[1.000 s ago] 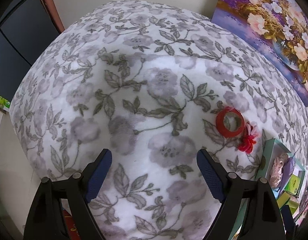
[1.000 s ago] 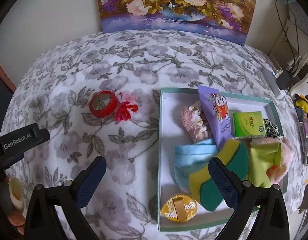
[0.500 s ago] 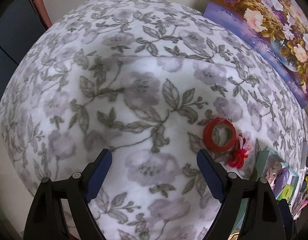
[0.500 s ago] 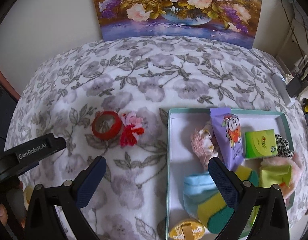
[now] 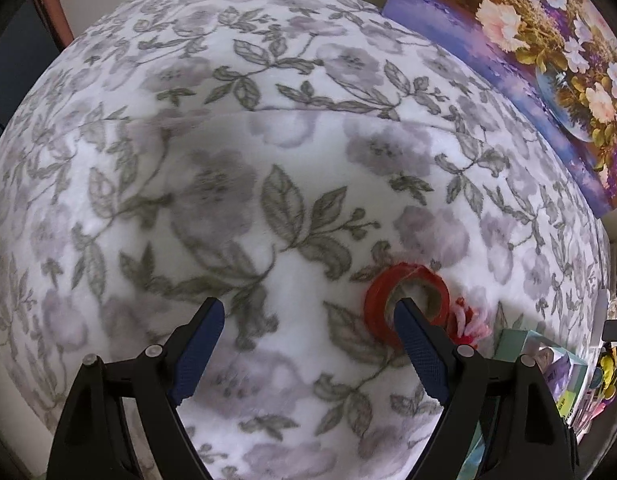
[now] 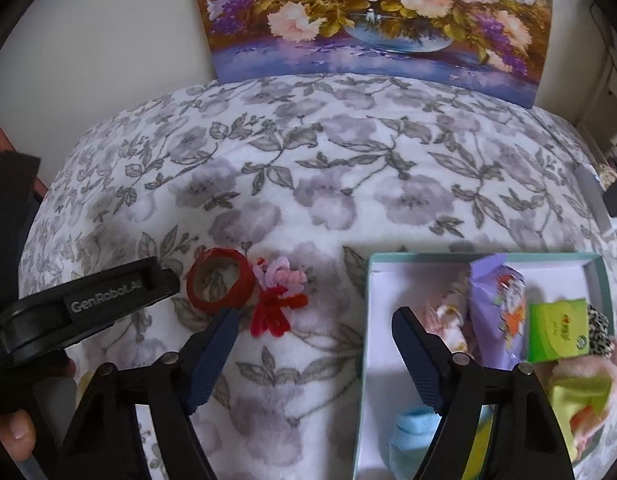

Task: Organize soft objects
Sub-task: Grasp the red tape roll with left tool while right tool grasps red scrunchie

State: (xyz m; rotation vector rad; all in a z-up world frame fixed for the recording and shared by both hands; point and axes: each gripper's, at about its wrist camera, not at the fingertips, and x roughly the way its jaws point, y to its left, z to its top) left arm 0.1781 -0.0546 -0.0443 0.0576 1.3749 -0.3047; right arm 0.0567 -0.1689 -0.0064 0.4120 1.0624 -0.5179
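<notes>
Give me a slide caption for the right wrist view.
Open right gripper above floral blanket, between red tape roll and teal box.

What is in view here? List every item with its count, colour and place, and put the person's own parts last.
Blanket: one, white with grey flowers, covers the whole surface.
Painting: one, flowers in purple and peach, leans on the wall behind.
Tape roll: one, red, on the blanket left of the box.
Pipe-cleaner flower: one, red and pink, right beside the tape roll.
Box: one, teal rim with white inside, on the right.
Pouch: one, purple, in the box.
Carton: one, green, in the box.
Sock: one, light blue, at the box's near end.
Left gripper: black with blue pads, open, over the blanket.
Right gripper: jaws just closing a little, nothing between.
Thumb: one, lower left.
</notes>
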